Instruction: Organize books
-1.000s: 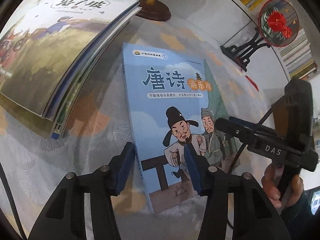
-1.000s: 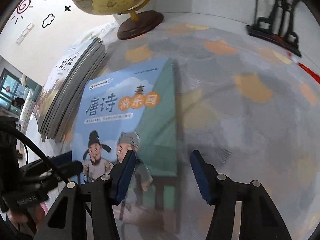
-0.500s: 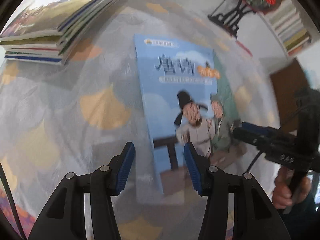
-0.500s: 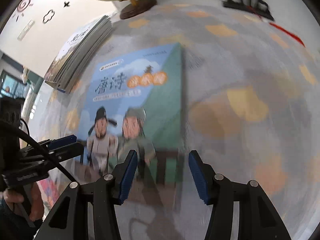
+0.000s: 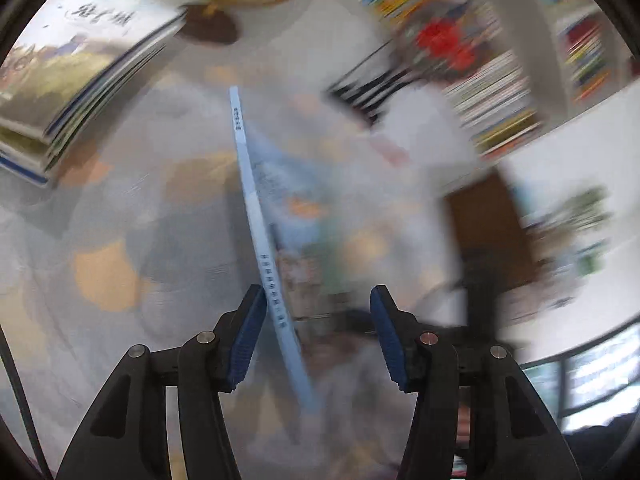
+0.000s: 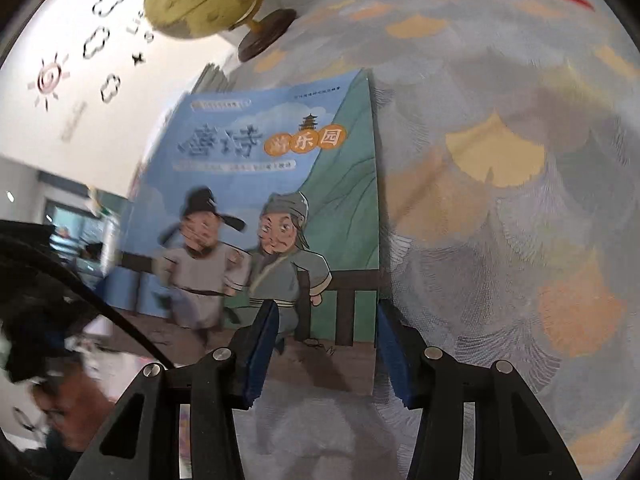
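While a tablecloth (image 6: 520, 208) patterned in grey and orange ginkgo leaves fills both views, blurred bookshelves (image 5: 500, 80) cross the upper right of the left wrist frame and a white wall with sun and cloud stickers (image 6: 80, 68) the upper left of the right one. A stack of picture books (image 5: 72, 80) sits upper left, a globe (image 6: 204, 0) behind it. The blue Tang-poetry book (image 6: 260, 200), flat a second ago, now tilts up on its right edge, spine (image 5: 256, 208) raised between the released left gripper (image 5: 318, 336) fingers; the right gripper (image 6: 326, 354) is spread too, straddling its lower right corner.
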Tool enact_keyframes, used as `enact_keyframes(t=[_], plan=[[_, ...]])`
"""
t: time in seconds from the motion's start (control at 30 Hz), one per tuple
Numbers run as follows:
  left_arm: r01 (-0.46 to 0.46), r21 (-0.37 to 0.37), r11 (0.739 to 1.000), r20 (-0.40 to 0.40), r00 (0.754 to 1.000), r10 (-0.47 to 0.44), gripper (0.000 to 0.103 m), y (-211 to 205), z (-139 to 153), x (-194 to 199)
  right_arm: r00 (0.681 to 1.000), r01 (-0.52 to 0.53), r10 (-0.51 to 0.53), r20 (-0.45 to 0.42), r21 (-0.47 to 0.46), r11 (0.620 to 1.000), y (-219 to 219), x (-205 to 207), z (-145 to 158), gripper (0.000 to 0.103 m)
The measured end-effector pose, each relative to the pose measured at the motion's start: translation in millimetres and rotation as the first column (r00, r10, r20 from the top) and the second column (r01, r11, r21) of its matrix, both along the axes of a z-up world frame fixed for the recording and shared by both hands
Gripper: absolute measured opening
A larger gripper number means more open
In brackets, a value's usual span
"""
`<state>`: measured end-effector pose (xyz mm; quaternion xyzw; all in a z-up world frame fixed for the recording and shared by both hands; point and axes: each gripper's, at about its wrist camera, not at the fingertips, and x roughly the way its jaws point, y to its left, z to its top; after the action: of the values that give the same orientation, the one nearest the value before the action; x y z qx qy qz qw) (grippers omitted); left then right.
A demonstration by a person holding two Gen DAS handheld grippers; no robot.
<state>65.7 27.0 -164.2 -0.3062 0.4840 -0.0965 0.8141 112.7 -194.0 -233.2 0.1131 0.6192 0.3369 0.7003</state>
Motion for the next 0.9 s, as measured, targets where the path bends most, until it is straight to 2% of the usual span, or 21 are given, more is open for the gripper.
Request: enact_keyframes(t=[0.03, 0.07, 0.13, 0.2, 0.23, 0.27, 0.33, 0.4, 0.43, 0.47, 0.5, 0.57, 0.6, 0.67, 0.7, 0.73, 0.77, 0.8, 0.83, 0.9], plan=[[-0.019, 0.047, 0.999, -0.041, 0.999, 0.021, 0.05, -1.0, -12.0, 5.5, 1.0, 0.002, -0.002, -0.01, 0.009, 1.0, -0.5, 1.2, -0.4, 0.049], [-0.03, 0.046, 0.999, -0.07, 0.997, 0.033, 0.04, 1.4, -22.8, 9.7, 1.0, 0.001, -0.001, -0.013, 0.013, 1.0, -0.2, 1.6, -0.4, 0.049], [-0.088, -0.077, 0.993, -0.112, 0.991, 0.079, 0.031, 13.6, -41.3, 11.7, 1.0, -0.005, 0.006, -0.018, 0.01, 1.0, 2.8, 1.6, 0.9, 0.049], [-0.121, -0.193, 0.974, -0.119, 0.988, 0.099, 0.031, 19.4, -43.8, 11.9, 0.999, -0.004, 0.005, -0.034, 0.017, 1.0, 2.9, 2.1, 1.5, 0.051], [-0.135, -0.29, 0.947, -0.129, 0.987, 0.101, 0.031, 22.2, -45.3, 12.3, 0.999, 0.001, 0.0, -0.046, 0.026, 1.0, 1.6, 3.0, 1.1, 0.056], [-0.152, -0.397, 0.905, -0.141, 0.985, 0.103, 0.031, 23.6, -47.6, 11.8, 0.998, 0.01, -0.006, -0.069, 0.051, 0.999, -0.7, 5.0, -0.7, 0.06], [-0.165, -0.542, 0.824, -0.144, 0.984, 0.103, 0.031, 24.4, -46.0, 9.5, 0.992, 0.048, -0.034, -0.124, 0.113, 0.992, -10.2, 8.1, -4.1, 0.07], [-0.16, -0.637, 0.754, -0.139, 0.986, 0.092, 0.031, 17.3, -44.1, 10.3, 0.976, 0.088, -0.047, -0.212, 0.19, 0.978, -17.5, 13.0, -12.2, 0.078], [-0.157, -0.664, 0.731, -0.139, 0.987, 0.086, 0.031, 12.8, -42.0, 13.5, 0.964, 0.124, -0.059, -0.26, 0.244, 0.962, -23.3, 14.8, -17.3, 0.085], [-0.15, -0.67, 0.727, -0.134, 0.988, 0.08, 0.031, 7.5, -39.6, 18.0, 0.948, 0.166, -0.069, -0.311, 0.298, 0.94, -30.0, 16.0, -23.3, 0.085], [-0.14, -0.666, 0.733, -0.125, 0.989, 0.074, 0.031, 5.2, -36.3, 20.7, 0.934, 0.198, -0.075, -0.351, 0.332, 0.922, -34.2, 17.1, -28.8, 0.085], [-0.108, -0.644, 0.757, -0.118, 0.992, 0.04, 0.031, 0.3, -31.2, 26.9, 0.921, 0.239, -0.082, -0.381, 0.385, 0.891, -39.6, 19.1, -33.5, 0.077], [-0.109, -0.636, 0.764, -0.128, 0.991, 0.035, 0.031, -2.0, -32.5, 28.2, 0.924, 0.243, -0.08, -0.375, 0.412, 0.878, -41.3, 21.2, -33.1, 0.067], [-0.12, -0.572, 0.812, -0.164, 0.986, 0.03, 0.031, 0.1, -36.3, 35.3, 0.933, 0.248, -0.113, -0.343, 0.38, 0.891, -44.1, 26.3, -31.3, 0.045], [-0.116, -0.498, 0.859, -0.188, 0.982, 0.024, 0.031, -0.6, -37.0, 37.4, 0.935, 0.247, -0.12, -0.333, 0.37, 0.896, -44.7, 29.7, -31.4, 0.028], [-0.099, -0.418, 0.903, -0.204, 0.979, 0.013, 0.031, -1.4, -39.2, 41.6, 0.933, 0.245, -0.112, -0.341, 0.379, 0.893, -44.7, 31.9, -31.8, 0.017], [-0.065, -0.337, 0.939, -0.214, 0.977, -0.009, 0.031, -6.3, -39.5, 43.9, 0.935, 0.236, -0.1, -0.34, 0.387, 0.891, -45.5, 32.4, -29.9, 0.016], [-0.019, -0.254, 0.967, -0.207, 0.978, -0.035, 0.031, -13.6, -37.3, 44.4, 0.951, 0.195, -0.085, -0.297, 0.364, 0.911, -41.3, 31.2, -23.0, 0.015], [0.036, -0.147, 0.988, -0.201, 0.977, -0.066, 0.031, -25.0, -32.5, 45.9, 0.971, 0.137, -0.064, -0.232, 0.318, 0.938, -35.9, 29.9, -14.7, 0.015], [0.111, 0.006, 0.994, -0.174, 0.979, -0.109, 0.031, -44.4, -20.4, 44.4, 0.995, 0.016, 0.002, -0.097, 0.191, 0.982, -15.6, 22.0, 0.4, 0.015]])
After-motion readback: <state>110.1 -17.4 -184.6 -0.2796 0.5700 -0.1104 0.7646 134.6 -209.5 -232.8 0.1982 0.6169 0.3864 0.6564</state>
